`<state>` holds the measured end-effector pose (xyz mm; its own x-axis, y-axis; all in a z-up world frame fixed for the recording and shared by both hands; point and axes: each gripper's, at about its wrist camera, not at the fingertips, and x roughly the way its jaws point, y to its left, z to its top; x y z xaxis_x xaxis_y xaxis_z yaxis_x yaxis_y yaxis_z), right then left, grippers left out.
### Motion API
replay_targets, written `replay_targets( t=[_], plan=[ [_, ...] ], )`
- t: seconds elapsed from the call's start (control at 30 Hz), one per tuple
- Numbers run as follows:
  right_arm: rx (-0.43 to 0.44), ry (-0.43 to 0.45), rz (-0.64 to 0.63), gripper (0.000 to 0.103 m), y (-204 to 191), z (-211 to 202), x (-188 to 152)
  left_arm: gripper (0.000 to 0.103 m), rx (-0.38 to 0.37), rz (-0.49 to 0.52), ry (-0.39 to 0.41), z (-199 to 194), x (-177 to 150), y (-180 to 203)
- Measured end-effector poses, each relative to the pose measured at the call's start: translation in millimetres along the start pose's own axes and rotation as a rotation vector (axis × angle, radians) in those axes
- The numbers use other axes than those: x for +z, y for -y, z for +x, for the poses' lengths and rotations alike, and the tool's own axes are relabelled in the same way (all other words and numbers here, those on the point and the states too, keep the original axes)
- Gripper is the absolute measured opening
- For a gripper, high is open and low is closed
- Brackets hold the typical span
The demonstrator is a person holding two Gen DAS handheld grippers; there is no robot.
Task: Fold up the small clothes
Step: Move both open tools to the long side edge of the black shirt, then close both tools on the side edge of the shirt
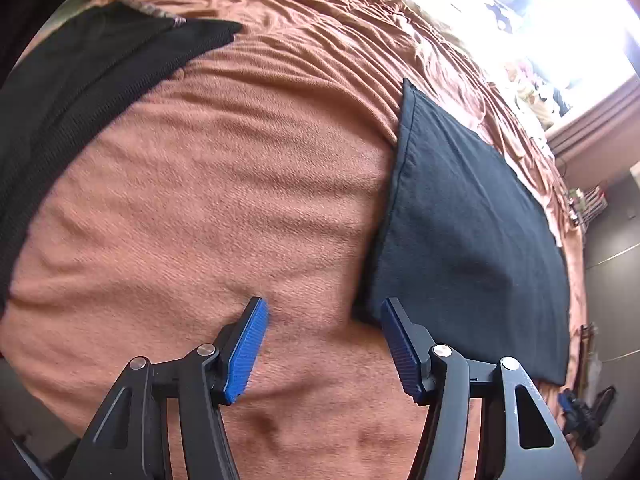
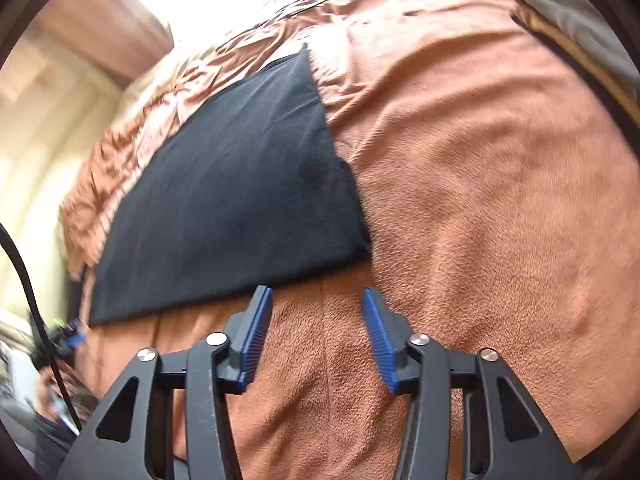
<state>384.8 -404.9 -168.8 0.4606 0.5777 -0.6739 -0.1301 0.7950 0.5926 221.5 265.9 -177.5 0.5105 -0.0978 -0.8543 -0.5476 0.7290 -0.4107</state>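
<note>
A folded black garment (image 1: 472,224) lies flat on the orange-brown blanket (image 1: 224,184), on the right of the left wrist view. It also shows in the right wrist view (image 2: 236,192), at left centre. My left gripper (image 1: 324,312) is open and empty, its right fingertip just at the garment's near corner. My right gripper (image 2: 318,300) is open and empty, just in front of the garment's near edge, over bare blanket (image 2: 480,184). Another black garment (image 1: 80,92) lies at the upper left of the left wrist view.
The blanket covers a bed and is wrinkled toward the far side. A bright window (image 1: 568,20) and curtain lie beyond. Dark floor and furniture (image 1: 612,264) lie past the bed's right edge. A black cable (image 2: 28,292) hangs at the left of the right wrist view.
</note>
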Motion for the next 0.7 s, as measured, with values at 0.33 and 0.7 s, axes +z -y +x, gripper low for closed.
replay_targets(
  t=[0.33, 0.7],
  plan=[
    [0.135, 0.021, 0.215, 0.030, 37.8, 19.7, 8.2, 0.054, -0.102, -0.082, -0.060, 19.4, 3.5, 13.6],
    [0.181, 0.058, 0.242, 0.011, 36.4, 23.3, 13.0, 0.030, -0.117, -0.132, -0.044, 25.8, 6.3, 22.1]
  ],
)
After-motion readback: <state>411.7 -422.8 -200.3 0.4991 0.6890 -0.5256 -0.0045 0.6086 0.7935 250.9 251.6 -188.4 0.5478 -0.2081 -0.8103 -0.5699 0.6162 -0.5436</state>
